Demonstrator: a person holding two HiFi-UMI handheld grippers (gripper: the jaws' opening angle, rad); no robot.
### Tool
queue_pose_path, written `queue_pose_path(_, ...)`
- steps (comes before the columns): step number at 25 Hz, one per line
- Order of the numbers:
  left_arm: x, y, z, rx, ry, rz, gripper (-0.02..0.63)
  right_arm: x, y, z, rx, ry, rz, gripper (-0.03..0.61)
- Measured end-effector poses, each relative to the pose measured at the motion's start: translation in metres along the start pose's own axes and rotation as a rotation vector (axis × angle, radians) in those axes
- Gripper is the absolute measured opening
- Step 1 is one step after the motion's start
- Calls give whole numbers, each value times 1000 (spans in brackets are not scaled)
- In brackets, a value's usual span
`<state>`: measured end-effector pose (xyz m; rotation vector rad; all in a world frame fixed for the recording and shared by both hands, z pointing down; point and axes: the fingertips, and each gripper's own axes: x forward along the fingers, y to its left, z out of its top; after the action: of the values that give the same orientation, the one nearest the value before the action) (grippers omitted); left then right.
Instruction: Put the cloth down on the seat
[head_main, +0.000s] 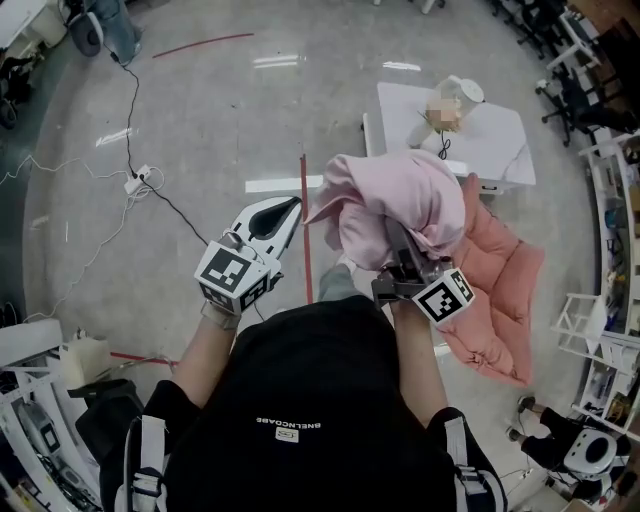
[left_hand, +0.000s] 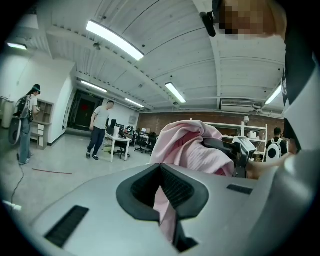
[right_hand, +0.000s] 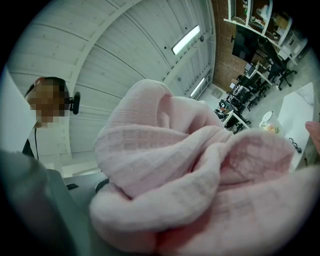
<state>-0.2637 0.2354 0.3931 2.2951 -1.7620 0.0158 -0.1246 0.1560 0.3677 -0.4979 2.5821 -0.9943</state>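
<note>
Cloth (head_main: 385, 205), pale pink with a fine woven grid, is bunched into a soft heap at frame centre. It is carried in the air just left of the quilted salmon seat (head_main: 505, 290). I hold both forearms stretched forward, nearly level. My right gripper (head_main: 402, 250) is buried under the heap, jaws spread wide around it. My left gripper (head_main: 285, 215) pinches a hanging strip, pads closed.

Grey floor (head_main: 200, 120), white table (head_main: 500, 140), brick wall (left_hand: 170, 120), strip-lit ceiling (left_hand: 165, 55).
</note>
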Motion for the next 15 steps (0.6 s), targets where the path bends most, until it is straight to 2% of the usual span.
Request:
queue_pose_path(10, 148, -16, 41, 32, 61, 8, 15, 15, -88, 119, -21, -2, 38, 311)
queue_pose_path(15, 219, -40, 53, 59, 88, -48, 15, 5, -128, 182, -46, -29, 31, 311)
